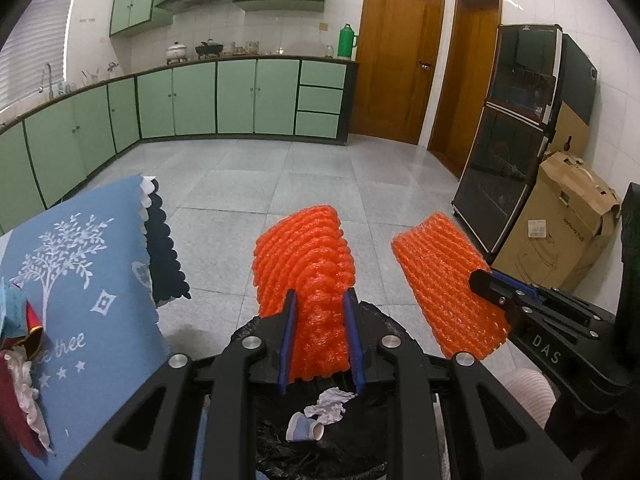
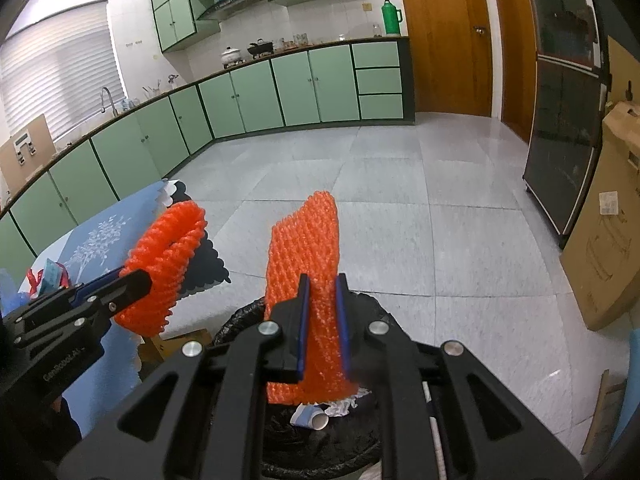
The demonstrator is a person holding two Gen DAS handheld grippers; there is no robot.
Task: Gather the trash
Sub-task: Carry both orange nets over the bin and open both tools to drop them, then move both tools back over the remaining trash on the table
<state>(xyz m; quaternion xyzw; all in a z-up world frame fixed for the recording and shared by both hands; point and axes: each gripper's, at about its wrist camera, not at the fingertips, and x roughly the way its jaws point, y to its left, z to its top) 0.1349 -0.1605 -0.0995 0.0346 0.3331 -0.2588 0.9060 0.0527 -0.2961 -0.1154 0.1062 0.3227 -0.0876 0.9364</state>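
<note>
the left gripper [image 1: 320, 336] is clamped on an orange foam net [image 1: 308, 264], its blue pads pressed into the net's lower part so the mesh bulges out above the fingers. the right gripper [image 2: 322, 320] is likewise closed on a second net [image 2: 308, 256], which stands nearly upright between its narrow-set fingers. in the left view the right gripper comes in from the right edge, pinching that second net at its side [image 1: 444, 284]; in the right view the left gripper enters from the left with its net curled over [image 2: 164, 264].

both nets hang just above a bin [image 2: 360, 308] lined with a black bag [image 1: 280, 440]. inside it lie a small paper cup [image 1: 304, 432] on its side and a crumpled tissue [image 1: 330, 404] touching it.

just left of the bin is a table under a blue cloth [image 1: 92, 280] printed with a white tree, with dark scalloped mats [image 1: 164, 256] at its edge. green cabinets [image 1: 236, 96] line the far wall across the tiled floor [image 1: 320, 176]. a black cabinet [image 1: 516, 128] and a cardboard box [image 1: 560, 228] stand at the right, near wooden doors [image 1: 396, 60].
</note>
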